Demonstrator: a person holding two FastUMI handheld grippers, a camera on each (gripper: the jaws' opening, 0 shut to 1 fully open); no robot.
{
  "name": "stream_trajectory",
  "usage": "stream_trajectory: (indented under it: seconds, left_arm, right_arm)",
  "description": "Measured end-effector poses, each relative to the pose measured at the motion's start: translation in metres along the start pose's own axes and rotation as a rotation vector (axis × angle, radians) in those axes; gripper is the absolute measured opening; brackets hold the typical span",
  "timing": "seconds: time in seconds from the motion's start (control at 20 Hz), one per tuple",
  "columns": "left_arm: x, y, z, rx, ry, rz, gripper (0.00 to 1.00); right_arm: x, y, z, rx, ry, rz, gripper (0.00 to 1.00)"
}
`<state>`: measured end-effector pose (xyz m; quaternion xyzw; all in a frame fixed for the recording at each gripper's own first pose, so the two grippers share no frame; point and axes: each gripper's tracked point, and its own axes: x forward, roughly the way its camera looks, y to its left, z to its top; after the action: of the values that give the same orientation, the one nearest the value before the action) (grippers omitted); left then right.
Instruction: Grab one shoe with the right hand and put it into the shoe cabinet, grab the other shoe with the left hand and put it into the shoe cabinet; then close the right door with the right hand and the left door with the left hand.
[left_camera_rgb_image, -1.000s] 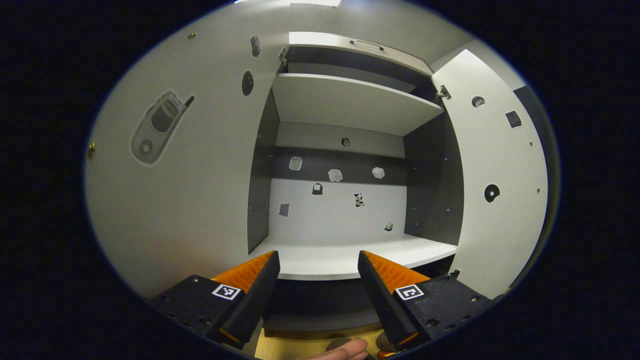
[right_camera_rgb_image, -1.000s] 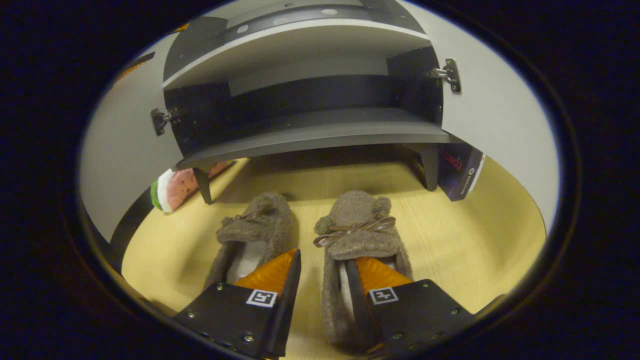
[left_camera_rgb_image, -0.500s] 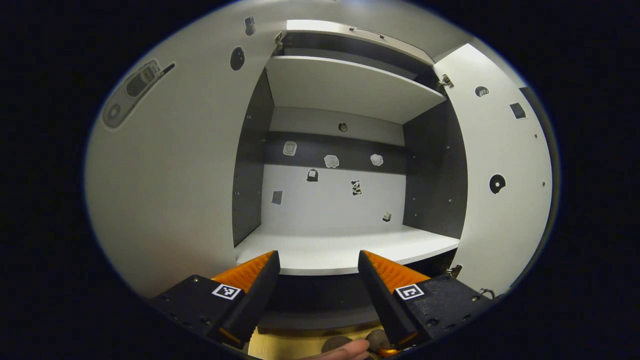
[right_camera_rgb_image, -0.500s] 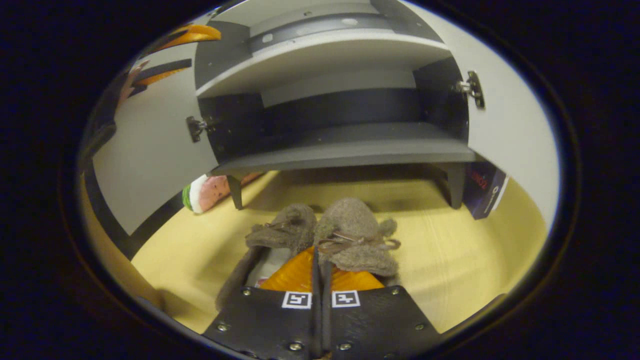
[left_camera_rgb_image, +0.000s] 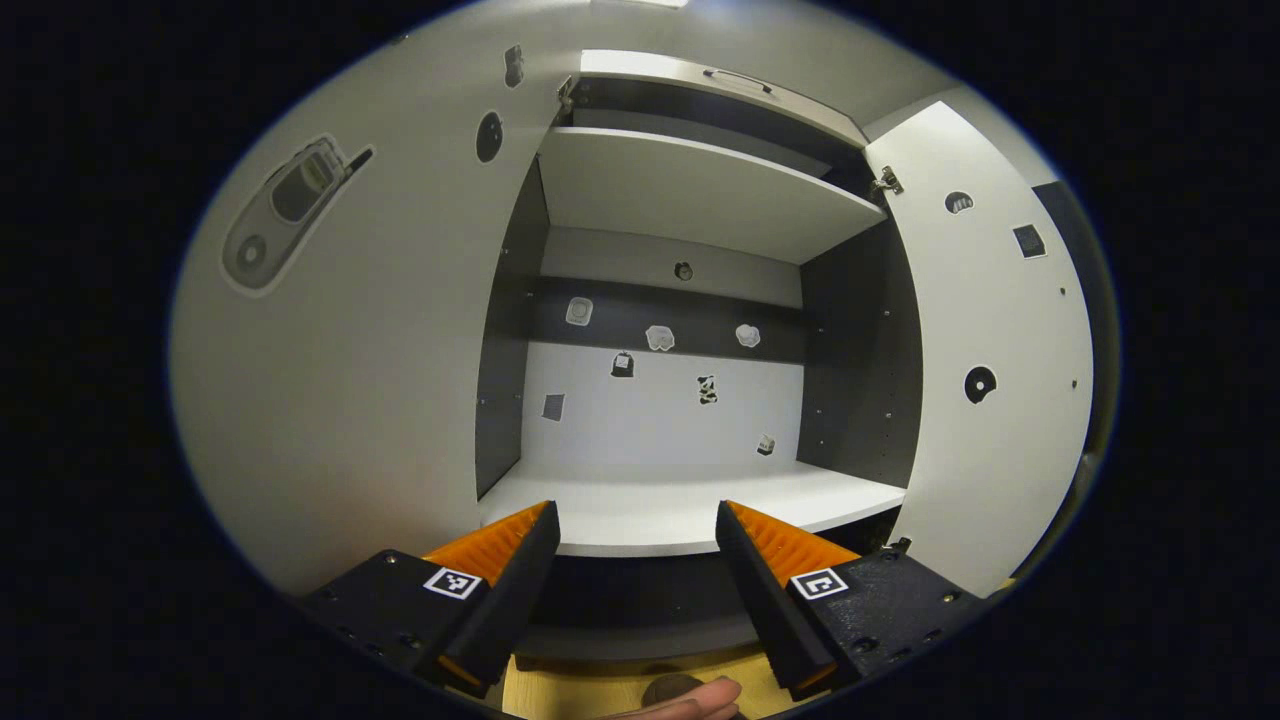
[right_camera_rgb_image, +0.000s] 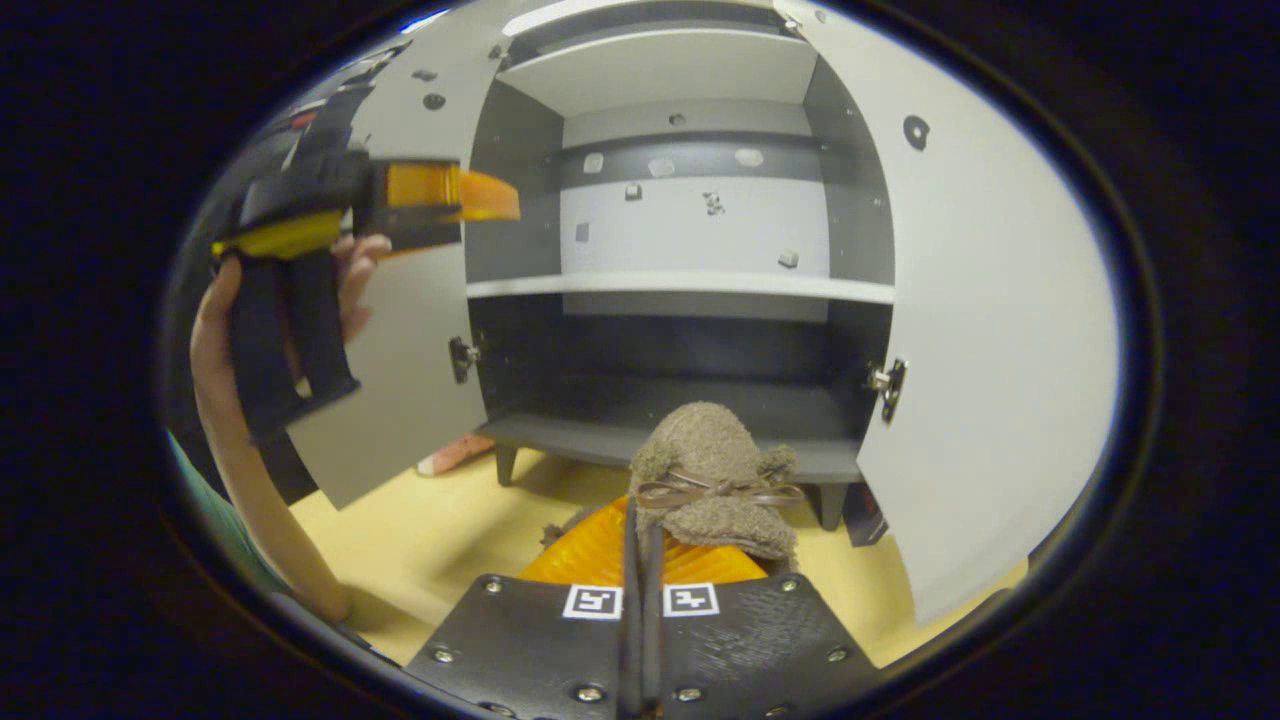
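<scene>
The right gripper (right_camera_rgb_image: 640, 545) is pressed together, pinching a brown shoe (right_camera_rgb_image: 712, 480) by its edge, the toe pointing at the cabinet (right_camera_rgb_image: 680, 285) just in front of its bottom shelf. Both cabinet doors stand open. The left gripper (left_camera_rgb_image: 636, 530) is spread and holds nothing, facing the cabinet's middle shelf (left_camera_rgb_image: 690, 500); a hand (right_camera_rgb_image: 215, 330) grips it left of the cabinet's left door (right_camera_rgb_image: 400, 330).
</scene>
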<state>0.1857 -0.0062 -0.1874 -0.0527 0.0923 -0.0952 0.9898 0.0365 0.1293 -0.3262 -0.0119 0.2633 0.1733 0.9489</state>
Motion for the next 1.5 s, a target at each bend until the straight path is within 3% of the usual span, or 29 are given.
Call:
stream_trajectory:
  seconds: [0.25, 0.5, 0.9, 1.15, 1.5]
  left_arm:
    - [-0.002, -0.001, 0.000, -0.010, 0.004, -0.013, 0.96]
    - [-0.002, -0.006, -0.003, -0.011, 0.017, -0.038, 0.96]
    - [-0.004, -0.009, -0.003, -0.007, 0.014, -0.043, 0.96]
    - [0.001, -0.003, -0.009, -0.002, 0.033, -0.023, 0.96]
    - [0.008, 0.003, -0.013, 0.001, 0.038, -0.001, 0.95]
  right_arm:
    - [-0.035, -0.007, 0.078, 0.042, -0.098, -0.008, 0.01]
    - [-0.041, -0.016, 0.166, 0.100, -0.172, -0.015, 0.01]
    - [0.020, -0.023, 0.291, -0.080, -0.226, -0.106, 0.01]
    - [0.100, -0.043, 0.298, -0.174, -0.173, -0.200, 0.01]
    - [0.209, -0.103, 0.270, -0.191, -0.067, -0.270, 0.01]
